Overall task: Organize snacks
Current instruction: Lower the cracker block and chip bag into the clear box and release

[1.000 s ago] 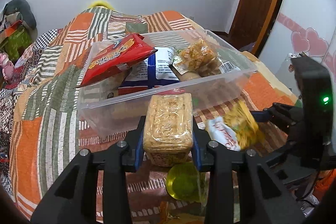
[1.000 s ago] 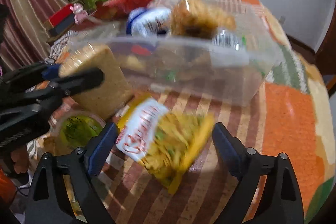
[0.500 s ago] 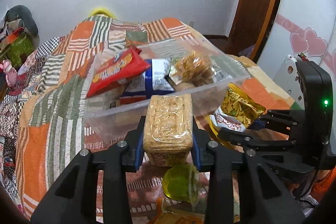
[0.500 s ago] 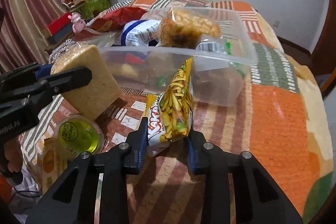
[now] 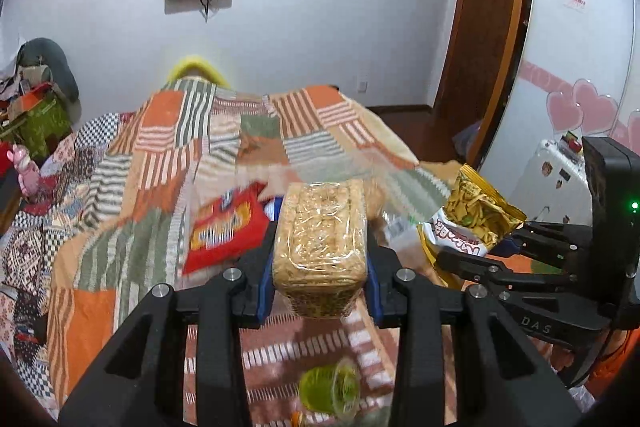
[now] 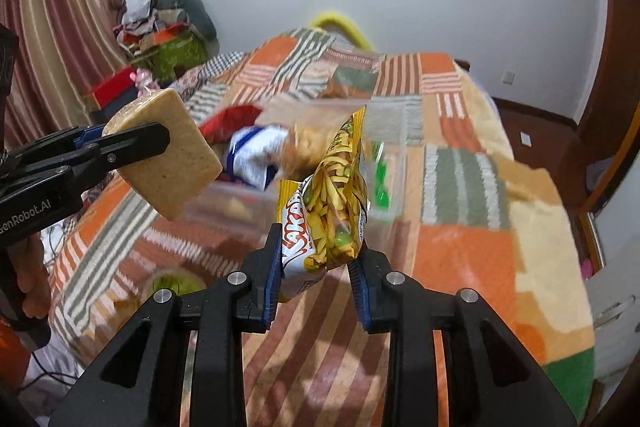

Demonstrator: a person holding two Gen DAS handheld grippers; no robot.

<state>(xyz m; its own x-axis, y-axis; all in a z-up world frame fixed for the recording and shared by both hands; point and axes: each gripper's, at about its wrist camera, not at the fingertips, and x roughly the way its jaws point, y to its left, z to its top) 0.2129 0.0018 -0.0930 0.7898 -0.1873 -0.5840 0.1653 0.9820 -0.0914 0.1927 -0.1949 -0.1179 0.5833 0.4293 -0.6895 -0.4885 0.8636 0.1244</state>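
The left tongs (image 5: 320, 279) are clamped on a clear-wrapped block of crackers (image 5: 320, 247), held raised and level. The right tongs (image 6: 316, 267) pinch a yellow chip bag (image 6: 332, 203) by its lower end, just right of the left tongs, both pointing forward.

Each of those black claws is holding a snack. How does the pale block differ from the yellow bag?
The cracker block is a stiff rectangular slab in clear wrap; the yellow snack bag is soft, crinkled and printed. The block fills the left gripper, while the bag is pinched near its bottom in the right gripper and stands tall above it. Both are held off the patchwork bedspread, near the clear bin.
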